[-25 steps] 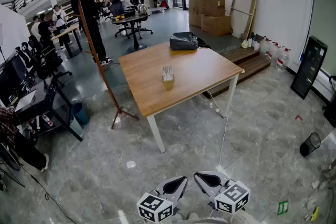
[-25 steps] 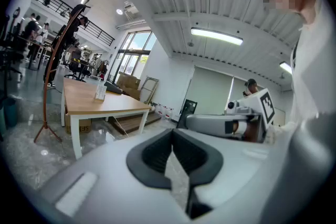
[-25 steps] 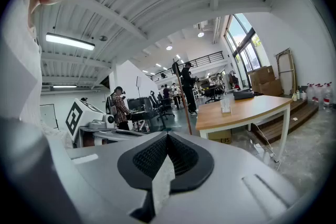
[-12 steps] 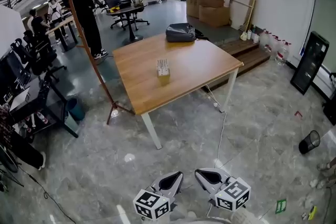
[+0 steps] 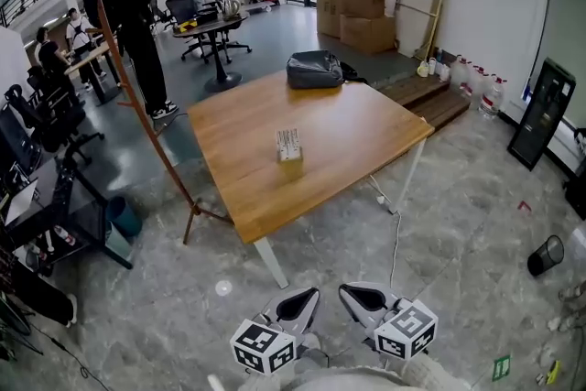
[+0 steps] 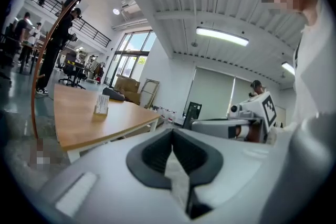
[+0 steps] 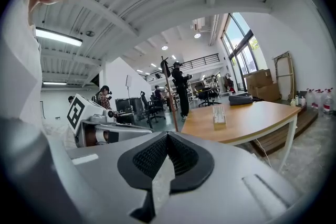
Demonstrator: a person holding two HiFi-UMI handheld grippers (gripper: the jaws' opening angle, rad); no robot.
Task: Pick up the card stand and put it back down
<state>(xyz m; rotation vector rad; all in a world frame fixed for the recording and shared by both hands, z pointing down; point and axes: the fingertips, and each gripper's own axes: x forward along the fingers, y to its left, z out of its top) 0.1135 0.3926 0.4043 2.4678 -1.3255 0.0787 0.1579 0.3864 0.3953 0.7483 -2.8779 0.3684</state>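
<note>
The card stand (image 5: 289, 145) is a small wooden block holding white cards. It stands upright near the middle of the wooden table (image 5: 357, 128). It also shows in the left gripper view (image 6: 101, 104) and in the right gripper view (image 7: 219, 114). My left gripper (image 5: 309, 296) and right gripper (image 5: 348, 292) hang side by side low over the grey floor, well short of the table's near corner. Both point toward the table. In the left gripper view, the left gripper (image 6: 172, 131) has its jaws shut on nothing. In the right gripper view, the right gripper (image 7: 168, 136) is likewise shut and empty.
A black bag (image 5: 314, 69) lies at the table's far edge. A wooden coat stand (image 5: 146, 119) leans left of the table, with a person in black (image 5: 128, 14) behind it. A white cable (image 5: 396, 243) trails over the floor by the right table leg. Cardboard boxes (image 5: 352, 9) stand at the back.
The table and card stand have come nearer and lower in the head view as I move forward. Both grippers stay shut and side by side.
</note>
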